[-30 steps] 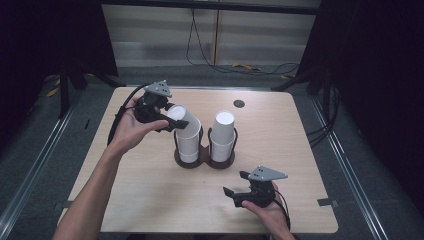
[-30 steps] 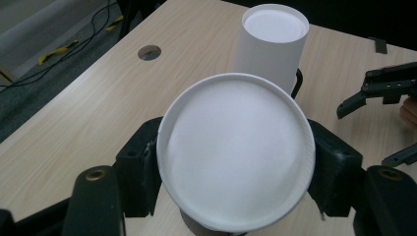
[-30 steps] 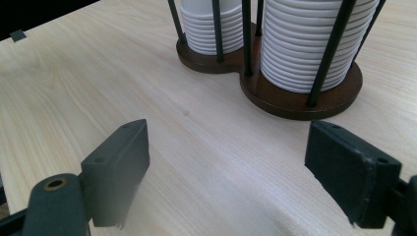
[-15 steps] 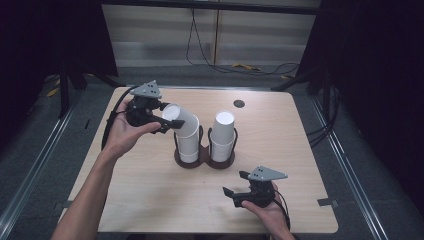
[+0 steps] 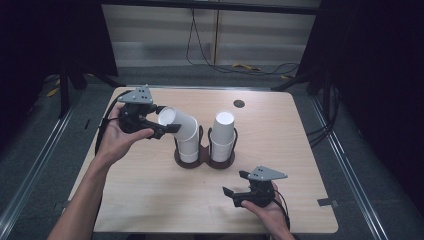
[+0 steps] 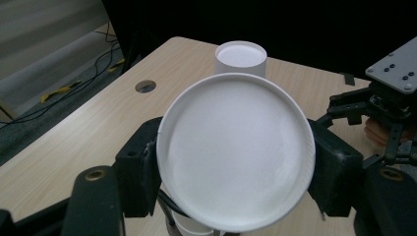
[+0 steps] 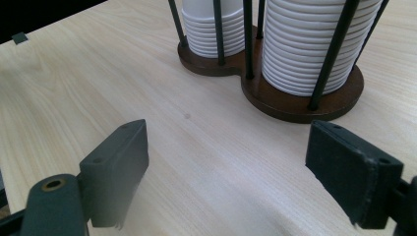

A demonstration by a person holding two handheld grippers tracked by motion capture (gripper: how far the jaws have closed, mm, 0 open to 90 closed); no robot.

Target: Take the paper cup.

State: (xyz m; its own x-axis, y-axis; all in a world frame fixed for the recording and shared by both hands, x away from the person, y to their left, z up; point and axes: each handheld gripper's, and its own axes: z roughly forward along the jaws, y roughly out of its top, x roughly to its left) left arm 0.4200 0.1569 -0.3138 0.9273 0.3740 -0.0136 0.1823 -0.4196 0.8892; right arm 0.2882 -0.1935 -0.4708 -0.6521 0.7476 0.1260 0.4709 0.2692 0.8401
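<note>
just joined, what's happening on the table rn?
A person is working two handheld grippers at a light wooden table. The left gripper is shut on the top white paper cup, tilted off the left stack in a dark brown two-slot cup holder. The right stack of white cups stands untouched. The right gripper rests open near the table's front edge, holding nothing.
</note>
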